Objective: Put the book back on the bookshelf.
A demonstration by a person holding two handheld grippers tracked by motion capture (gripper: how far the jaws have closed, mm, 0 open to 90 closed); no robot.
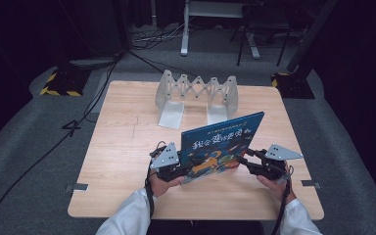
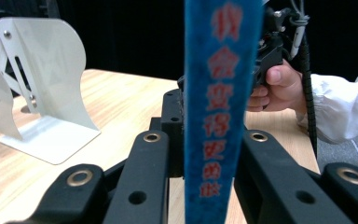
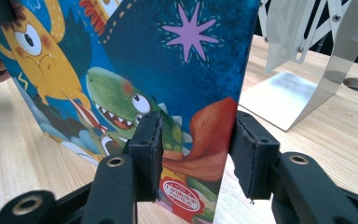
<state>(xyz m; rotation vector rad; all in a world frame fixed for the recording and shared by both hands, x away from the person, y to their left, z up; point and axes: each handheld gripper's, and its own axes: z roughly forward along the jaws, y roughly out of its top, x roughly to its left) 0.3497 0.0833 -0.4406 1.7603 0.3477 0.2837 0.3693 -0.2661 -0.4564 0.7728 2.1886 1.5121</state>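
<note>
In the high view a blue picture book [image 1: 221,147] stands tilted above the near middle of the wooden bench [image 1: 122,147], held between two hand-held tools. The left tool [image 1: 183,169] meets the book's lower left corner; the right tool [image 1: 242,161] reaches the book's lower right edge from the right.

The left gripper view shows what the high view cannot: the book's blue spine [image 2: 216,107] with red characters runs upright between the two black jaws, which are clenched on it. Beyond the spine, the person's other hand [image 2: 279,86] and white sleeve [image 2: 340,112] show, gripping the other tool.

The right gripper view shows the book's back cover [image 3: 168,70] with cartoon monsters and a purple star. Here the book's edge stands between the jaws: the left pad lies against the cover, while a gap shows between the edge and the right pad, so this tool is not clamped on the book.

A white extendable metal bookend rack [image 1: 198,95] stands at the far side of the bench, just beyond the book. Around the bench lies grey carpet [image 1: 24,161], with black cables and stand feet in the dark far room.

Both forearms come in from the near edge, hands low and close to the bench top.
</note>
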